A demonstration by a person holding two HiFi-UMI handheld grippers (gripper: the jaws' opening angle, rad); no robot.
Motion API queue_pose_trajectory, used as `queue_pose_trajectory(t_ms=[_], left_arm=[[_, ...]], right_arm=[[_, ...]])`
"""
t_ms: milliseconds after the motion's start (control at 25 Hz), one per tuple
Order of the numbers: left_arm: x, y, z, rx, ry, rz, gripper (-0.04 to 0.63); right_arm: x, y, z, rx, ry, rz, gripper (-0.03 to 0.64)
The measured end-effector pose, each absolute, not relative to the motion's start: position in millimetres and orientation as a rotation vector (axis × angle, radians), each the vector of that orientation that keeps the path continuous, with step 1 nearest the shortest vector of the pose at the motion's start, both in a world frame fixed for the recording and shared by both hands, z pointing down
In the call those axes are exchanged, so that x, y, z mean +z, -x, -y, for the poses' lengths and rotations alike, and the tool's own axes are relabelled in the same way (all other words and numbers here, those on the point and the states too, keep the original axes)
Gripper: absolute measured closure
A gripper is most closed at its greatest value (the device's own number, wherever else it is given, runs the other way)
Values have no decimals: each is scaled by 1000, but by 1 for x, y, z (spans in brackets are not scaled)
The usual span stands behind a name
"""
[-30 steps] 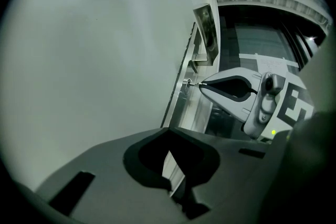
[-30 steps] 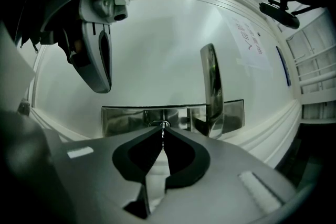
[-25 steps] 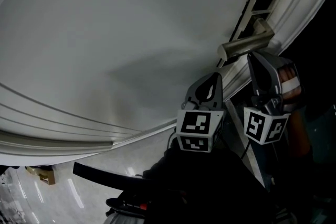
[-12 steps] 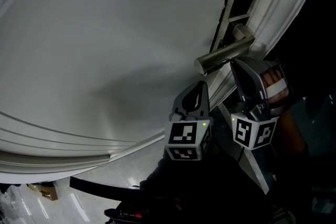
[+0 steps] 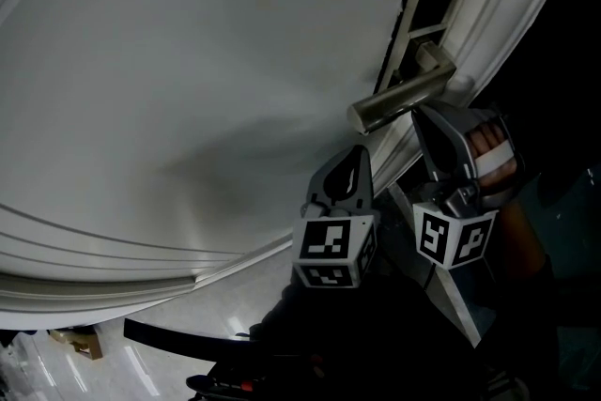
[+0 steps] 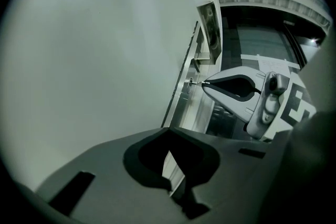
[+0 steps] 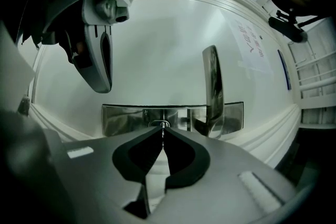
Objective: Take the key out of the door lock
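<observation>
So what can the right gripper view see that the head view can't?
Only the right gripper view shows the key, pinched between the shut jaws of the right gripper. It also shows a paper sheet stuck on the white door. Only the head view shows the hand holding that gripper, and the shiny floor. Both views show the door, the door handle, the metal plate behind it and the left gripper.
</observation>
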State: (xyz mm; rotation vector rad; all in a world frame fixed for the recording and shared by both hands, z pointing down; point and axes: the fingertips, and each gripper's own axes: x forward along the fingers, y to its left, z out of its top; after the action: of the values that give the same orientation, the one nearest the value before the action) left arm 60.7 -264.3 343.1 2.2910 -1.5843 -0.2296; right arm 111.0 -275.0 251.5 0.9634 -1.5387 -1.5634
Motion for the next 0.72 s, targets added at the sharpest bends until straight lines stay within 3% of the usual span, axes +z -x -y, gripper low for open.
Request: queue_pose_trajectory(t_ms=[720], left_arm=[[343,-64,267,-225,-2293,1567,595]], right_arm=[[252,-112,273,-1552,-969,1553,606]])
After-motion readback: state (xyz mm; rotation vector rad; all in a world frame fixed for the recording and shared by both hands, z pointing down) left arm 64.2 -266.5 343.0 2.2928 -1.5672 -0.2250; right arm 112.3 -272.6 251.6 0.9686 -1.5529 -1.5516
